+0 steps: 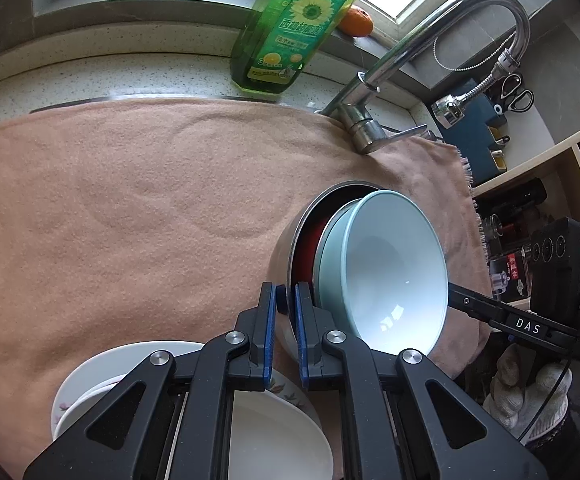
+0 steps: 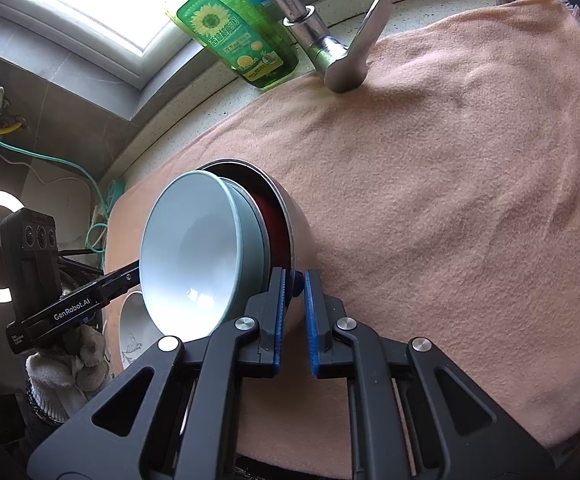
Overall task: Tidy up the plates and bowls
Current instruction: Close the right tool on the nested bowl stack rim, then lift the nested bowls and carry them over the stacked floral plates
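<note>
A green soap bottle point(image 1: 290, 28) and the tap point(image 1: 373, 120) stand behind the pink cloth point(image 1: 130, 200) on your surface. Your left gripper point(image 1: 286, 300) and right gripper point(image 2: 294, 284) both pinch the metal bowl's point(image 2: 301, 232) rim from opposite sides. The blue bowl point(image 1: 389, 264) sits inside. White plates point(image 1: 102, 372) lie near you.

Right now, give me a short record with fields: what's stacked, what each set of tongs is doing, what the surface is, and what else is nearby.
stack: pale blue ceramic bowl nested over a red dish inside a round steel pot
left tongs: shut on the steel pot's rim
right tongs: shut on the steel pot's rim, opposite side
surface: peach fleece cloth
nearby: white floral plates, green dish soap bottle, chrome tap
</note>
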Motion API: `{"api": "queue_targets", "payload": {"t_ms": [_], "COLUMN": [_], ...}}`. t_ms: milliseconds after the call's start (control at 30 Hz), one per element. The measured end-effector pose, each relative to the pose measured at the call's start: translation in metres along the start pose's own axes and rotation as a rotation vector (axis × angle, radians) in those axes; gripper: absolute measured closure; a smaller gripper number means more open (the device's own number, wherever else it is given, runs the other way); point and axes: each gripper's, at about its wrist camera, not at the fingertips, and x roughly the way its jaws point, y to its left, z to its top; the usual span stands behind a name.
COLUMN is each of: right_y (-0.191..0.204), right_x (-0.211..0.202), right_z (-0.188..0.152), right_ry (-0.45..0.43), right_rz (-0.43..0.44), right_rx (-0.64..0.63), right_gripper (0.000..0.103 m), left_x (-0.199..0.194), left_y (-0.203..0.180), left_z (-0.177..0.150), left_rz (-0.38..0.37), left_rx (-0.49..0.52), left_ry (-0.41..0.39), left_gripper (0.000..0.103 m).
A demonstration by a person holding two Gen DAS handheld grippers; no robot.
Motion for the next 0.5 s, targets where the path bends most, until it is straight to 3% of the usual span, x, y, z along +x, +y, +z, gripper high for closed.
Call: {"api": "queue_targets", "payload": {"t_ms": [500], "right_y": [0.007], "right_x": [-0.011], "right_z": [0.003], "right_ry": [-0.003], "right_rz": [-0.013], "right_rx": [-0.036], "right_gripper": [0.093], "left_x": [-0.009], "left_y": [-0.008], "left_z": [-0.001], "left_rz": [0.009], "left_rx": [0.008], "left_ry": [-0.030], "left_gripper": [0.095]}}
